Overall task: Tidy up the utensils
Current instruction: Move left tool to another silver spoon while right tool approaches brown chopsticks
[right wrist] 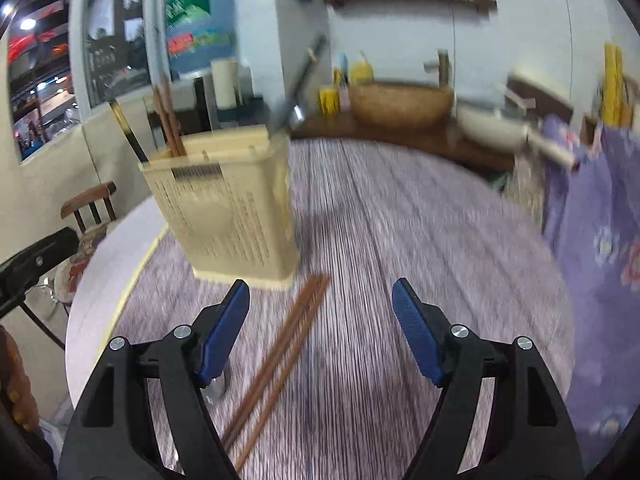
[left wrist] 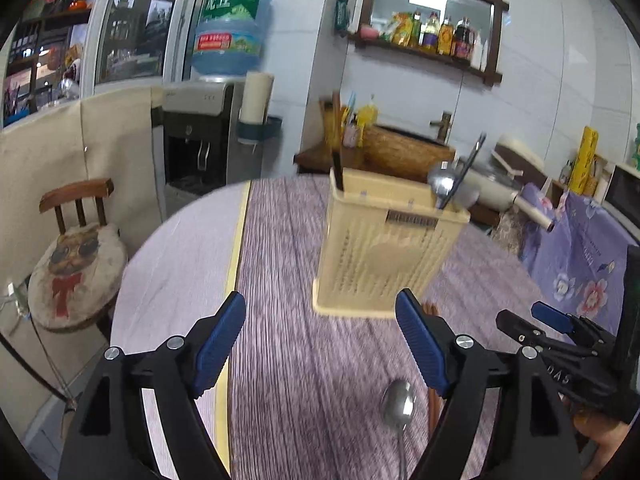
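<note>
A cream plastic utensil holder [left wrist: 384, 248] stands on the round table [left wrist: 288, 360]. It holds a metal spoon [left wrist: 441, 184], a dark utensil and a chopstick. In the right wrist view the holder [right wrist: 228, 208] shows brown chopsticks [right wrist: 168, 120] standing in it. A loose metal spoon [left wrist: 397, 404] lies on the table between my left gripper's fingers. A pair of brown chopsticks [right wrist: 276, 356] lies on the table between my right gripper's fingers. My left gripper [left wrist: 320, 340] is open and empty. My right gripper [right wrist: 320, 328] is open and empty; it also shows in the left wrist view [left wrist: 536, 320].
A wooden chair [left wrist: 76, 256] with a round cushion stands left of the table. A water dispenser [left wrist: 200, 136] is behind it. A purple floral cloth [left wrist: 580, 264] hangs at the right. A wooden counter with a basket [right wrist: 400, 104] runs along the back wall.
</note>
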Motion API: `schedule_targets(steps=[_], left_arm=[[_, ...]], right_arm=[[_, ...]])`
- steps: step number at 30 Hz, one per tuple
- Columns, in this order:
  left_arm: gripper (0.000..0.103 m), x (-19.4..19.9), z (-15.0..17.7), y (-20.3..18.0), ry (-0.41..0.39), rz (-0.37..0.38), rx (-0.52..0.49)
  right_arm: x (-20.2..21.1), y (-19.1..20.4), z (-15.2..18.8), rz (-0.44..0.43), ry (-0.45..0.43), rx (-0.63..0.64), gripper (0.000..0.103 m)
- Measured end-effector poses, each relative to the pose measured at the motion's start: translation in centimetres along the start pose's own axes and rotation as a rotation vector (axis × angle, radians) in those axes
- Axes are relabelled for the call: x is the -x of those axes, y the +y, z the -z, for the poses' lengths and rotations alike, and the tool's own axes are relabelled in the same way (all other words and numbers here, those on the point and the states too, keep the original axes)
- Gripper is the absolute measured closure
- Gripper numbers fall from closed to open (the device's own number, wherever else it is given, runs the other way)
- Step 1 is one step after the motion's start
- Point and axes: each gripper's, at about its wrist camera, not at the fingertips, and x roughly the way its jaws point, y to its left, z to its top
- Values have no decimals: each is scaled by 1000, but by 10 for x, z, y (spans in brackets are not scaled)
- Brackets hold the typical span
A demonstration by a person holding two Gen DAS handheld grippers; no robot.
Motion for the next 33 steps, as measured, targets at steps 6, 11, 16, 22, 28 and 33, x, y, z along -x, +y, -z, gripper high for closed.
schedule_targets(steps=[6,11,16,22,28,33], left_arm=[[36,-15,36,-4,117,30,-16],[40,-22,55,-25,176,71,-88],[40,-34,69,-44,228,76,-142],[40,-49,72,-54,264,73,-135],[40,-66,74,-63,303,46,-112],[44,-75,75,-69,321,9,-110]], right_arm=[[-18,-10,40,-26,145,-70,30],[-19,-8,56,-14,160,-81,32],[-14,-17,61,-4,152,-101,32],[-8,-27,63,16,142,-114,32],[-6,-32,66,35,139,-109,32],[-5,-33,67,44,139,-104,32]])
